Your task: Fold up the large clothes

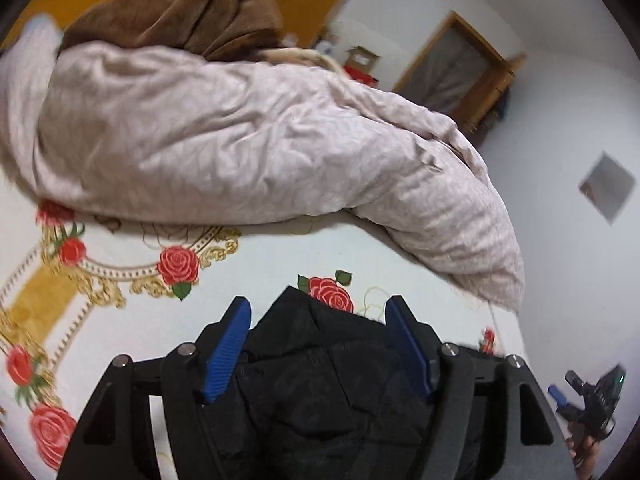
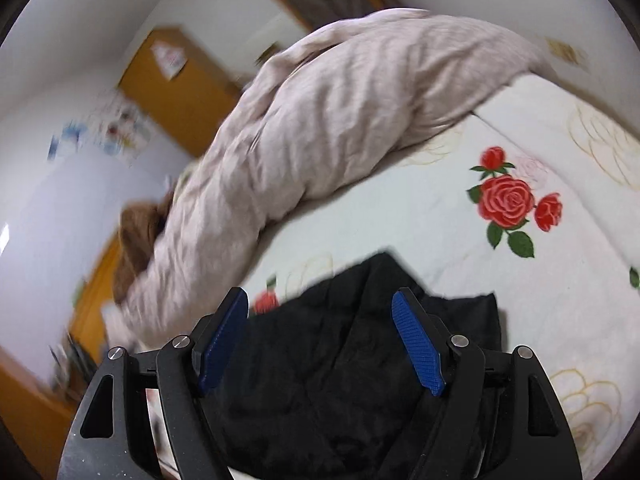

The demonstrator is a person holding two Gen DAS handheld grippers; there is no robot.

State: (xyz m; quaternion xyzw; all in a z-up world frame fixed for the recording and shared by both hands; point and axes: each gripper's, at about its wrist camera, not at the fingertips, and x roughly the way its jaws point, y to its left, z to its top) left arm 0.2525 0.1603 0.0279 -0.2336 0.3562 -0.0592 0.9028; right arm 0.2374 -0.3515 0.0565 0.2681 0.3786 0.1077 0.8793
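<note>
Lying on the bed (image 1: 280,264), on a white sheet (image 2: 560,300) printed with red roses, a black quilted garment (image 1: 332,380) is seen low in both wrist views, bunched and creased rather than flat. In the left wrist view the left gripper (image 1: 318,316) is held over the garment with its blue-padded fingers (image 1: 228,348) spread apart; dark fabric fills the gap between them, but no pad is seen pressed onto it. In the right wrist view the right gripper (image 2: 320,308) is held the same way, its fingers (image 2: 416,340) wide apart above the garment (image 2: 340,380), with nothing pinched.

Beyond the garment, a large pale pink duvet (image 1: 240,140) is heaped across the bed and takes up most of the sheet on the far side; one end hangs over the bed's edge. Behind the duvet a brown blanket (image 1: 192,16) is piled. Farther from the garment, past the duvet, white walls, an orange wooden door (image 2: 180,92) with a paper stuck on it, and a wood-framed panel (image 1: 456,68) are visible. To the right of the garment, in the left wrist view, the other gripper (image 1: 592,400) is caught at the picture's edge.
</note>
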